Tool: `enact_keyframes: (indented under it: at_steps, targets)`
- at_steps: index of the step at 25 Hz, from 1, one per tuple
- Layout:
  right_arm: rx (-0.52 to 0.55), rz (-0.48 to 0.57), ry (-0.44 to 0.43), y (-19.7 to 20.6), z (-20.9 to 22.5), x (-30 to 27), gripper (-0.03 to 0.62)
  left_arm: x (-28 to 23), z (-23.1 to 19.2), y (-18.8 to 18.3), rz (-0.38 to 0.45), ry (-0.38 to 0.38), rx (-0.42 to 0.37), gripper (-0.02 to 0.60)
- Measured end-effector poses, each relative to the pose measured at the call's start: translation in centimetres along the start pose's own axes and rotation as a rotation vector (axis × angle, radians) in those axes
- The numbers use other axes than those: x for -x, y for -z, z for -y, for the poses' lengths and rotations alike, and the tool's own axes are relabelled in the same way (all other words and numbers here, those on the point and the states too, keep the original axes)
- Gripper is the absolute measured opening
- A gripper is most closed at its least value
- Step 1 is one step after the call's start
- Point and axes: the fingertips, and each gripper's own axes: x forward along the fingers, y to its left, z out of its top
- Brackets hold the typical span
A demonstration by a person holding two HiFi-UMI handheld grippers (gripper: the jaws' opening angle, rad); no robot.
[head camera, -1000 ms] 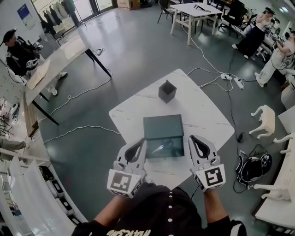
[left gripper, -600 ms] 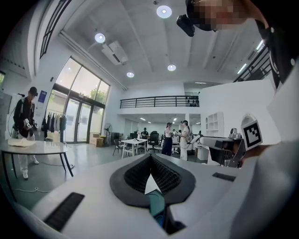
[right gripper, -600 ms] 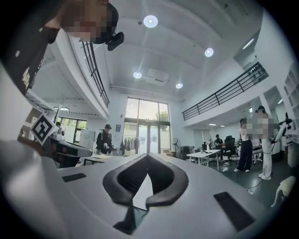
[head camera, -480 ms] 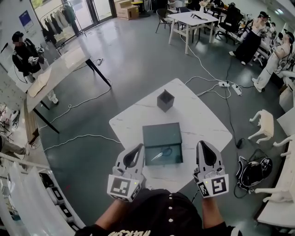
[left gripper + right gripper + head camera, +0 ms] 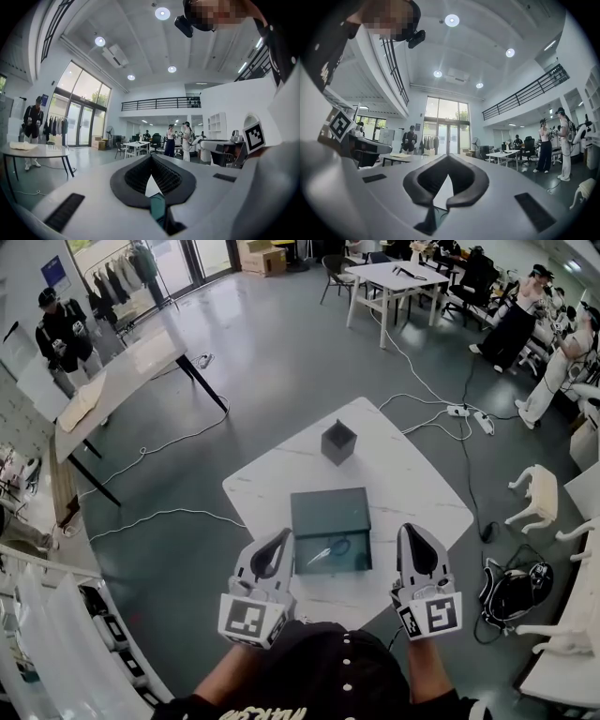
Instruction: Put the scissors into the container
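Left gripper [image 5: 283, 537] and right gripper [image 5: 411, 532] are closed, empty. Scissors [image 5: 328, 549] lie on what seems a dark tray [image 5: 328, 507]. Container [image 5: 338, 442] stands apart on the table [image 5: 417, 486].

A white table [image 5: 412, 493] stands mid-scene on a glossy grey floor [image 5: 281, 362]. A white cable [image 5: 159, 517] trails across the floor to its left, and more cables run from its far right corner to a power strip [image 5: 459, 411]. At far left a long table [image 5: 131, 367] on black legs carries a cloth [image 5: 80, 401], and a person [image 5: 64, 329] in dark clothes stands beside it. Behind them hangs a clothes rack [image 5: 127, 273], with cardboard boxes [image 5: 262, 259] by the glass doors. A second white table [image 5: 394, 277] stands far off, with people [image 5: 514, 310] to its right. Near right, a black bag [image 5: 514, 582] lies on the floor beside a white stool [image 5: 536, 491].
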Motion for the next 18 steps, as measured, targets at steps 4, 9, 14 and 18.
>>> enact_keyframes:
  at_steps: [4,9,14,18]
  targets:
    - [0.002,0.009,-0.011,-0.2,-0.2,-0.4,0.012,-0.2,-0.1,0.1,-0.001,0.005,-0.002,0.025]
    - [0.005,0.011,-0.017,-0.5,-0.7,-0.7,0.012,-0.1,-0.3,-0.1,0.004,0.005,0.003,0.026]
    - [0.02,-0.001,-0.022,-0.4,-0.9,-1.1,0.012,-0.2,-0.5,-0.4,0.0,0.002,0.0,0.025]
    - [0.036,-0.002,-0.028,-0.8,-1.3,-1.1,0.012,-0.1,-0.5,-0.9,0.007,-0.001,0.009,0.026]
